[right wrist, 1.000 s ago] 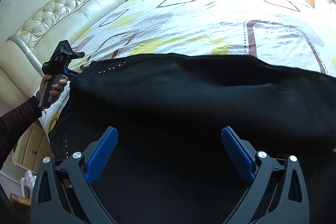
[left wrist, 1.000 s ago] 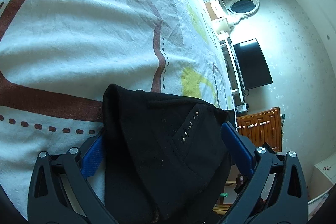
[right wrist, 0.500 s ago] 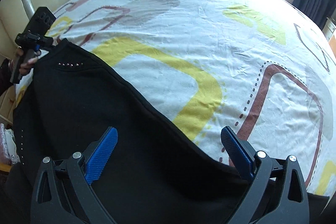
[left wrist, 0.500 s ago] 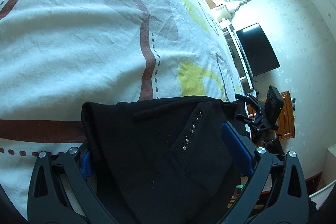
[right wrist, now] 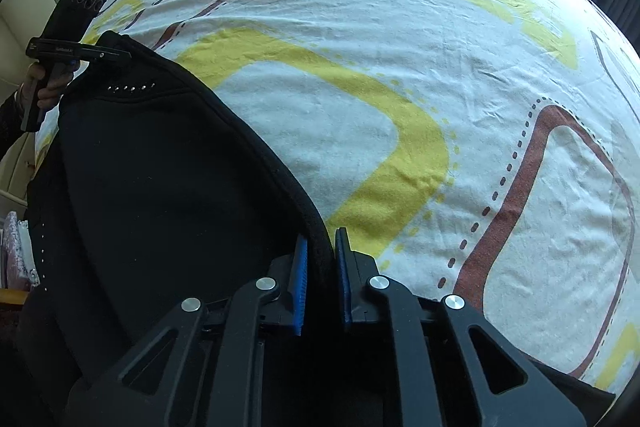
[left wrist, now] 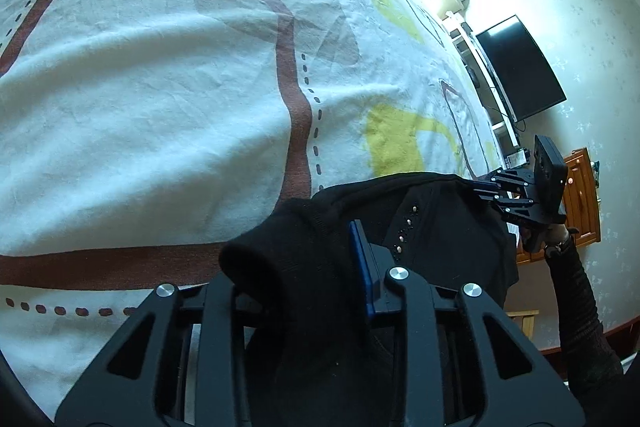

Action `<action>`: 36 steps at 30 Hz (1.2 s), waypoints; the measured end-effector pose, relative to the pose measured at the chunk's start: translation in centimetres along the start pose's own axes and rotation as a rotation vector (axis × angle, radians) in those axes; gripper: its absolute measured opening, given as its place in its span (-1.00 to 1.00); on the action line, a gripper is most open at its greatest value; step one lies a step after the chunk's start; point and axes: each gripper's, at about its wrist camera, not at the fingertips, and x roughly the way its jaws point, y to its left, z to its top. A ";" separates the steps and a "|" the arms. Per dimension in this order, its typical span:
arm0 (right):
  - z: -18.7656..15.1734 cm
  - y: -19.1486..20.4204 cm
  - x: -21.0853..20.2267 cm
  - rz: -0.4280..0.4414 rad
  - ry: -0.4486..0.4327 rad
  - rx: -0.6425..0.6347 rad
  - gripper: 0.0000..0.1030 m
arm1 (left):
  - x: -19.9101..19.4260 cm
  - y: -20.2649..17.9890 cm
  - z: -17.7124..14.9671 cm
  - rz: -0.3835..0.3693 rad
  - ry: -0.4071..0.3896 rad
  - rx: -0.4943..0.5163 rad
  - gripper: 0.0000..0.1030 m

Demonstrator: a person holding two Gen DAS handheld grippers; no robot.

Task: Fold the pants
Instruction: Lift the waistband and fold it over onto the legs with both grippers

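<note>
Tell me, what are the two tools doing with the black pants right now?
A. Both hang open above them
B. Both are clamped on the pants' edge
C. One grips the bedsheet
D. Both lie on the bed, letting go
B: the right tool has its blue pads closed on the pants edge, and the left tool is shut with black cloth bunched in it.
</note>
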 end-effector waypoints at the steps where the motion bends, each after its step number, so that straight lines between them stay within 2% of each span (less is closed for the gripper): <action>1: -0.2 0.4 -0.4 -0.016 -0.015 -0.006 -0.77 | -0.2 0.3 0.0 -0.018 -0.007 -0.019 -0.44; 5: -1.3 1.6 -2.8 -0.072 -0.106 0.000 -0.77 | -0.9 0.5 -0.2 -0.069 -0.029 -0.058 -0.44; 6: -1.7 2.0 -3.5 -0.092 -0.130 -0.001 -0.77 | -1.2 0.2 -0.4 -0.076 -0.036 -0.048 -0.53; 9: -2.9 3.8 -5.3 -0.150 -0.191 -0.020 -0.77 | -2.6 -1.5 -1.0 -0.116 -0.071 0.024 -0.62; 10: -3.4 4.4 -6.0 -0.164 -0.212 -0.021 -0.77 | -3.2 -2.1 -1.4 -0.145 -0.085 0.045 -0.74; 13: -5.2 6.2 -8.1 -0.197 -0.285 -0.012 -0.77 | -4.6 -4.2 -2.6 -0.214 -0.111 0.105 -0.78; 18: -9.8 10.8 -10.6 -0.257 -0.364 -0.045 -0.77 | -7.0 -6.8 -6.5 -0.271 -0.134 0.172 -0.77; 23: -15.1 14.6 -10.7 -0.295 -0.366 -0.085 -0.77 | -9.3 -6.7 -12.2 -0.264 -0.142 0.166 -0.75; 24: -16.0 15.1 -10.3 -0.294 -0.352 -0.086 -0.77 | -9.6 -6.4 -13.5 -0.270 -0.143 0.147 -0.63; 26: -17.6 15.6 -9.2 -0.280 -0.314 -0.080 -0.76 | -9.9 -5.3 -15.9 -0.252 -0.149 0.091 -0.26; 27: -18.3 15.8 -8.5 -0.275 -0.295 -0.078 -0.70 | -10.0 -4.7 -17.1 -0.235 -0.152 0.051 0.06; 29: -19.5 16.2 -7.5 -0.253 -0.266 -0.057 -0.64 | -9.5 -3.1 -19.1 -0.233 -0.132 -0.057 0.17; 30: -19.9 16.2 -7.3 -0.229 -0.255 -0.035 -0.52 | -9.3 -2.5 -20.2 -0.211 -0.120 -0.110 0.27; 31: -20.1 16.2 -7.3 -0.201 -0.251 -0.005 -0.27 | -9.1 -2.2 -21.2 -0.176 -0.119 -0.154 0.40; 32: -20.3 16.2 -7.5 -0.172 -0.259 0.031 -0.12 | -9.1 -2.1 -22.2 -0.139 -0.126 -0.187 0.49; 33: -20.4 16.0 -7.9 -0.132 -0.269 0.071 0.13 | -9.2 -2.2 -23.1 -0.107 -0.139 -0.213 0.54; 35: -20.7 16.0 -8.7 -0.081 -0.283 0.130 0.22 | -10.1 -3.2 -24.7 -0.040 -0.194 -0.241 0.65; 36: -20.8 15.8 -9.0 -0.064 -0.285 0.160 0.25 | -10.6 -3.7 -25.2 0.003 -0.218 -0.262 0.84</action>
